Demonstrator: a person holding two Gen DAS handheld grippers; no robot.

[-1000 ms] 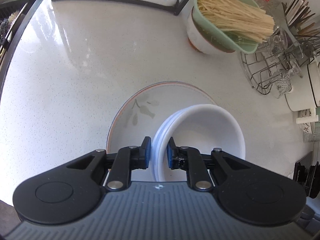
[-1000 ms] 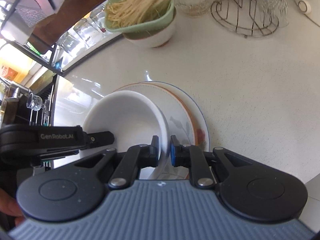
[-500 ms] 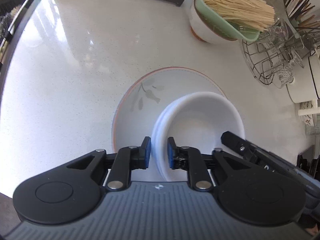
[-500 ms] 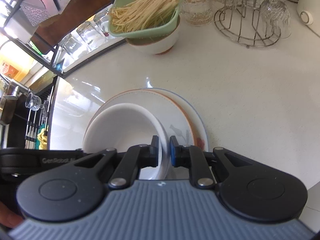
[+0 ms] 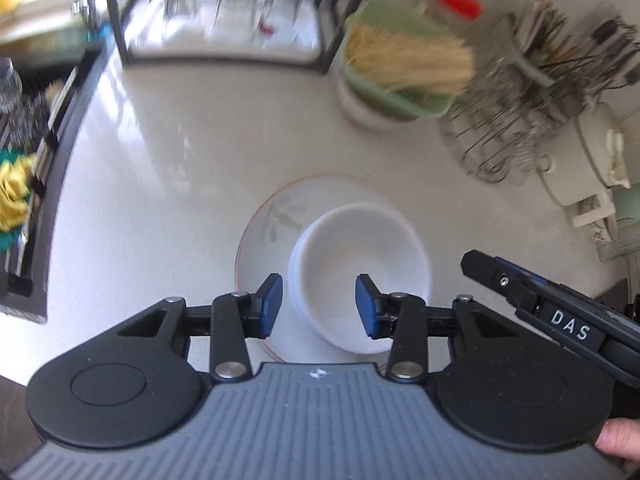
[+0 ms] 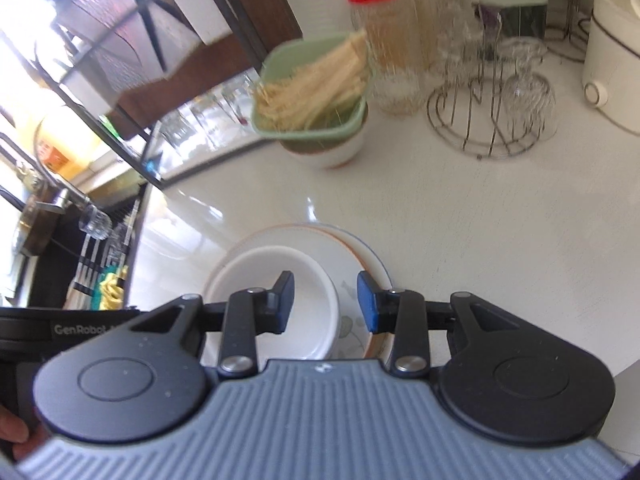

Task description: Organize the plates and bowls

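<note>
A stack of white bowls (image 5: 360,256) (image 6: 280,280) rests on stacked floral plates (image 5: 268,236) (image 6: 360,256) on the white counter. My left gripper (image 5: 319,306) hovers above the bowls' near left rim, its jaws opening, and the blue pads stand off the rim. My right gripper (image 6: 325,307) hangs over the bowls' right rim, jaws opening too, pads clear of it. The right gripper's body also shows at the lower right of the left wrist view (image 5: 552,312). Neither holds anything.
A green basket of noodles (image 5: 400,64) (image 6: 316,92) sits on a bowl behind. A wire rack with glasses (image 5: 512,136) (image 6: 492,116), a red-lidded jar (image 6: 384,40), a white pot (image 6: 612,48), a black shelf with glasses (image 5: 224,28) and a sink (image 5: 24,160) at left surround the counter.
Both grippers let go of the bowl rims, their jaws spreading apart, and rose away from the stack. The bowls and plates now look smaller and sit still on the counter.
</note>
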